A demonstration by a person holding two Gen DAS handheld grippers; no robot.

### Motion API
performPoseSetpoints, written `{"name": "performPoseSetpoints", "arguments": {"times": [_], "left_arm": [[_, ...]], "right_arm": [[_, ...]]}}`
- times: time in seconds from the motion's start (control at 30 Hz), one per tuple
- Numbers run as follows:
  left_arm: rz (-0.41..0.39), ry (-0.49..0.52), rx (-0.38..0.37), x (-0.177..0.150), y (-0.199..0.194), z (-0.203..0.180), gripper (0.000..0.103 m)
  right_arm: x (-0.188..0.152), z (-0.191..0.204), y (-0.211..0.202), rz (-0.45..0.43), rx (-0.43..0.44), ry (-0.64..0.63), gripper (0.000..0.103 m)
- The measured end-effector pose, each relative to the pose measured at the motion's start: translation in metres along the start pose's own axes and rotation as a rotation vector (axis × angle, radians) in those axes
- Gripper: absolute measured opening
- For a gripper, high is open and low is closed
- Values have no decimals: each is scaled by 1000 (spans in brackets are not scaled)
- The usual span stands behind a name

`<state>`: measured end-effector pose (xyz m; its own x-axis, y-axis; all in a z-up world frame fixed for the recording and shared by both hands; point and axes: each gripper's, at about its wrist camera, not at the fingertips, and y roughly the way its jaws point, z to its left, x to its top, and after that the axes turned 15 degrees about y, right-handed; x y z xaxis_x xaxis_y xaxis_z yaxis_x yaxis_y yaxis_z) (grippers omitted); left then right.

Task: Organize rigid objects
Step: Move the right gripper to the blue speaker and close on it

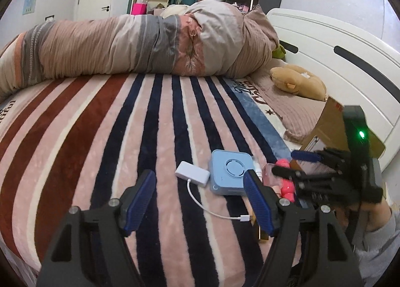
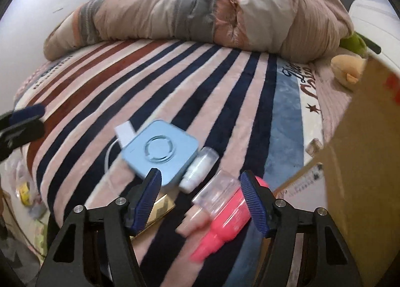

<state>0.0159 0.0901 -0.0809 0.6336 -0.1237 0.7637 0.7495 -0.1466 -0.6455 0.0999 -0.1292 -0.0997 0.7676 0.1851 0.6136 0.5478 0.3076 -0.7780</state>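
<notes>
A light blue square device [image 1: 228, 173] [image 2: 160, 153] lies on the striped bed. A white adapter [image 1: 192, 172] with a cable touches its left side. A small white bottle [image 2: 198, 169], a clear tube [image 2: 217, 193], a pink bottle [image 2: 225, 219] [image 1: 285, 184] and a gold box [image 2: 160, 208] lie close by. My left gripper [image 1: 200, 203] is open and empty, just short of the blue device. My right gripper [image 2: 203, 202] [image 1: 292, 164] is open, with the clear tube and the pink bottle between its fingers; I cannot tell if they touch.
A cardboard box [image 2: 360, 157] [image 1: 332, 124] stands open at the right, by the white headboard [image 1: 337, 57]. A rolled duvet [image 1: 140, 44] lies across the far side of the bed. A tan plush toy [image 1: 297, 82] lies on the pillow. The striped blanket [image 1: 112, 137] stretches to the left.
</notes>
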Motion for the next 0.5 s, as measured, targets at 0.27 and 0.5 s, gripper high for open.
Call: {"name": "performPoseSetpoints", "arguments": {"times": [0.27,0.5], "left_arm": [[-3,-5,0,-2,-1,2,70],[4,-26,7,-6,-2,11,70]], "right_arm": [[20,-13,24,11,-33,23,59],[14,7,36,57,131,8,67]]}}
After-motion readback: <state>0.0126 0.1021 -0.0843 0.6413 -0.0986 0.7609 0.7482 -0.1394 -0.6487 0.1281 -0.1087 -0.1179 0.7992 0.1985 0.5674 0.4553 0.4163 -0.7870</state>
